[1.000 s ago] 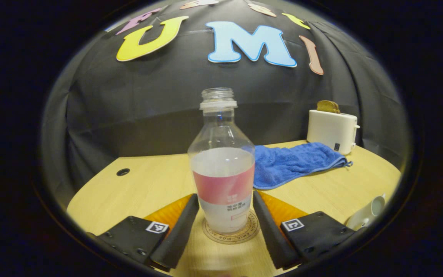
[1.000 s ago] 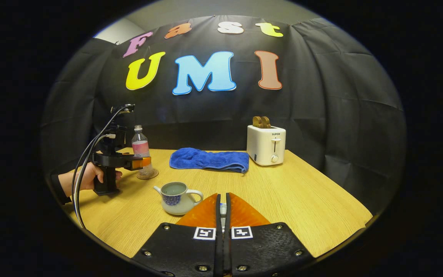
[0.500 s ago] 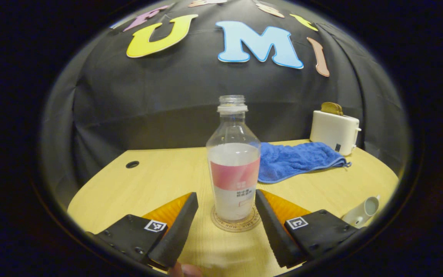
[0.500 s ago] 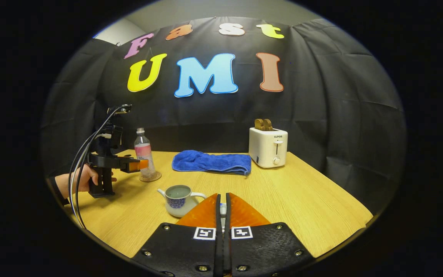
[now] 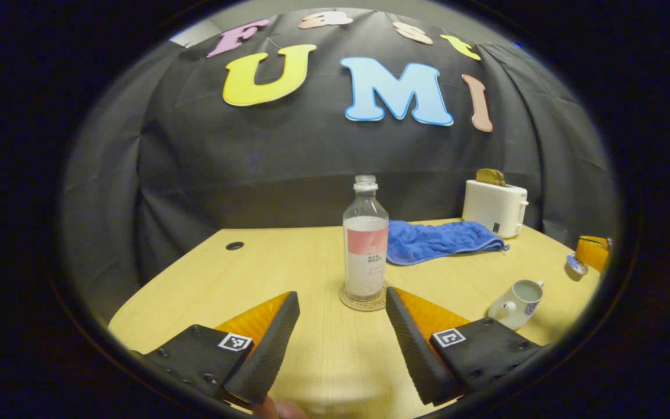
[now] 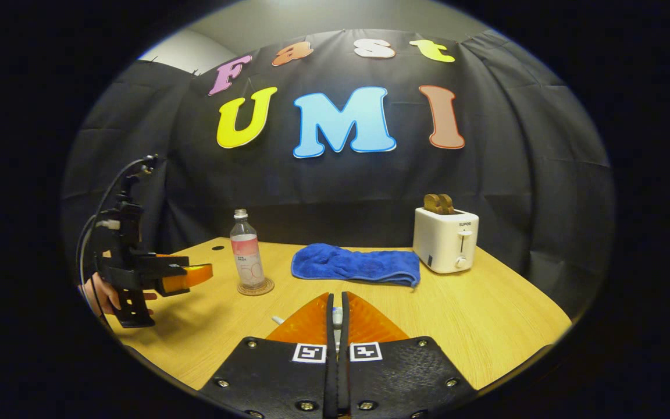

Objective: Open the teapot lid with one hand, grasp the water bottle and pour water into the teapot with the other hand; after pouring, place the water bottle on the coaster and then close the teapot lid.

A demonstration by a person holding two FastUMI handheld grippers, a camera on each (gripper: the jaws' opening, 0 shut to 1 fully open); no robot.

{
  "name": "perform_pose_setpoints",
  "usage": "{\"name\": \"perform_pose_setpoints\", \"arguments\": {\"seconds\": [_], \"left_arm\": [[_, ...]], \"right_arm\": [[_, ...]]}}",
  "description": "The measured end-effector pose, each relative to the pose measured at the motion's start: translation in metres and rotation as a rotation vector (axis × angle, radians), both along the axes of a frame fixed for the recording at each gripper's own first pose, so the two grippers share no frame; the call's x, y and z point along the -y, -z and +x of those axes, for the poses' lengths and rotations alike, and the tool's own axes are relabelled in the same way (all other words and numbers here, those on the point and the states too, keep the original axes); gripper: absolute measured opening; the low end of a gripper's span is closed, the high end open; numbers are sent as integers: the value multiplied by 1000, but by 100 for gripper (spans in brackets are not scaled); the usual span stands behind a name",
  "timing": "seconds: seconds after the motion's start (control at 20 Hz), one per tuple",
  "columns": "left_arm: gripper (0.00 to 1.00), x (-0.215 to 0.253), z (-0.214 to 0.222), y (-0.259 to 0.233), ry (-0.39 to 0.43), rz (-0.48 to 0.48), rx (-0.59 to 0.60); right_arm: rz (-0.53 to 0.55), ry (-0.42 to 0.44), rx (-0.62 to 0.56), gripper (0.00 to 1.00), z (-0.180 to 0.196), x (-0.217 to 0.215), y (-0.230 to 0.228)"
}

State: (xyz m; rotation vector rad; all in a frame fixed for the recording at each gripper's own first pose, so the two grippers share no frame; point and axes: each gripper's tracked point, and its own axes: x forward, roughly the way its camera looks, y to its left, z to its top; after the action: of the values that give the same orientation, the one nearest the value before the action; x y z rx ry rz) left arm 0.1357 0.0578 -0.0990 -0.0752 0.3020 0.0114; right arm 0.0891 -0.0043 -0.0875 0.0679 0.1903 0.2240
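Now, step in hand: judged as lid-closing, since the bottle [image 5: 365, 250] already stood on the coaster [image 5: 346, 303].
Left gripper [image 5: 342, 294]: fingers spread wide, holding nothing; bottle straight ahead, just beyond the fingertips, untouched.
Right gripper [image 6: 335, 295]: fingers pinched almost together on the lid [image 5: 576, 265], which I took for the small white piece between them.
Teapot [image 5: 515, 301]: uncovered, ahead and right of my left gripper, low in front of my right.
Doing it well: I wanted the lid level, centred over the opening, lowered slowly, released only once seated.
Materials: glazed white pot, rounded and slippery; clear plastic bottle, uncapped; flat round coaster; smooth wood-grain table [image 5: 288, 262].
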Motion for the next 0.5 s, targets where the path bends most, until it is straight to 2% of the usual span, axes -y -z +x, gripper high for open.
{"name": "perform_pose_setpoints", "arguments": {"seconds": [0.3,0.5], "left_arm": [[100,-47,-51,-44,-100,71,123],[100,-58,-75,-49,-133,75,148]], "right_arm": [[-14,-13,-3,1,30,-20,10],[-16,-10,-16,1,40,-29,20]]}}
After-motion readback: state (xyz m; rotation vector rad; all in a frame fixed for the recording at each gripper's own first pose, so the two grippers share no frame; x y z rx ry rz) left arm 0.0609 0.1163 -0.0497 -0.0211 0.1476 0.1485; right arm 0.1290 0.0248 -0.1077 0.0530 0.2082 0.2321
